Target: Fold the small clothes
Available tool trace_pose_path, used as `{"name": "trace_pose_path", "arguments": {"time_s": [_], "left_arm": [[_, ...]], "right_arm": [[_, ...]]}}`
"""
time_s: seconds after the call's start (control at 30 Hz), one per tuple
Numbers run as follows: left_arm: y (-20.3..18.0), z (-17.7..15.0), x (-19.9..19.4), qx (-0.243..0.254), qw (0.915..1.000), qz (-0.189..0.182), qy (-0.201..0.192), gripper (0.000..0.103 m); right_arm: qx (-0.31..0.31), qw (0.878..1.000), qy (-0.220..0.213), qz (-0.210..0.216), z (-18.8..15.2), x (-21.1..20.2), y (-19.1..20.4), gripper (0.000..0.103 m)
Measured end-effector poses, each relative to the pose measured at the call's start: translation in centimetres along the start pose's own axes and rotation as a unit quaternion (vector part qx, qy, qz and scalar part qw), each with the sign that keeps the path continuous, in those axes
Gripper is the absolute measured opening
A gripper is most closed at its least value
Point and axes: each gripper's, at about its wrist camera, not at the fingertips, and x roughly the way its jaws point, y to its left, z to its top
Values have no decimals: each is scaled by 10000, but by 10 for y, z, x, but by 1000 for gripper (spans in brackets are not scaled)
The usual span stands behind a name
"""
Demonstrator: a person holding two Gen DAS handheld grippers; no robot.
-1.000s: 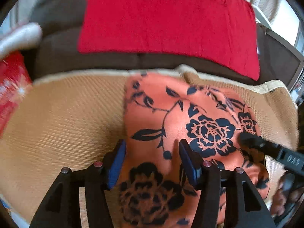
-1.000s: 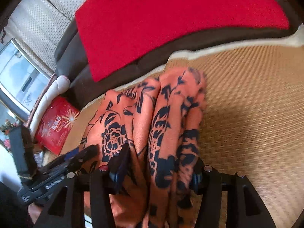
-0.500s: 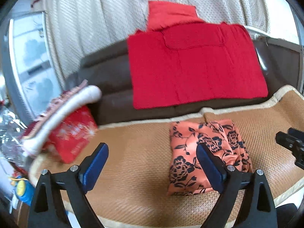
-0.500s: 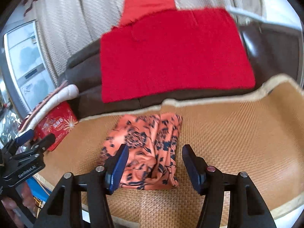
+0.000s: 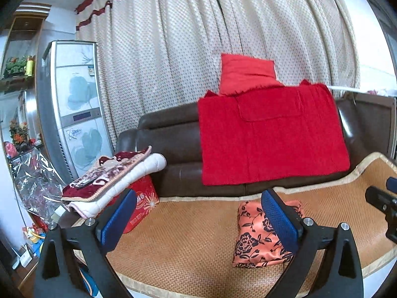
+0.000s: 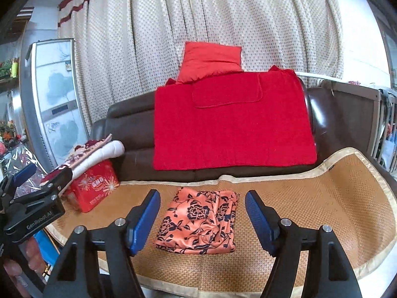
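Orange floral garment (image 6: 198, 221) lies folded on woven mat (image 6: 310, 198), released. Left claw (image 5: 198, 221) and right claw (image 6: 199, 218) both empty, jaws opening, garment at twelve o'clock beyond right one.

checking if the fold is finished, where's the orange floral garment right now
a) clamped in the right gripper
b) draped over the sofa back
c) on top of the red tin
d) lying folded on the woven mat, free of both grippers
d: the orange floral garment lies folded on the woven mat, with both the right gripper and left gripper holding nothing.
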Motion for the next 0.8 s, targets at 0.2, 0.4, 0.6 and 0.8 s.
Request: {"name": "trace_pose_path", "arguments": {"time_s": [0.2, 0.4, 0.6, 0.8], "left_arm": [[8, 8, -14, -100, 9999, 14, -78, 100], [11, 10, -22, -141, 9998, 71, -134, 100], [14, 9, -22, -184, 9996, 158, -124, 100], [15, 8, -20, -183, 9996, 187, -96, 100]], "right_arm": [[47, 10000, -68, -23, 3, -16, 7, 77], [2, 10000, 5, 19, -1, -16, 18, 78], [28, 9999, 112, -28, -5, -9, 22, 78], [4, 9999, 114, -92, -6, -9, 24, 78]]}}
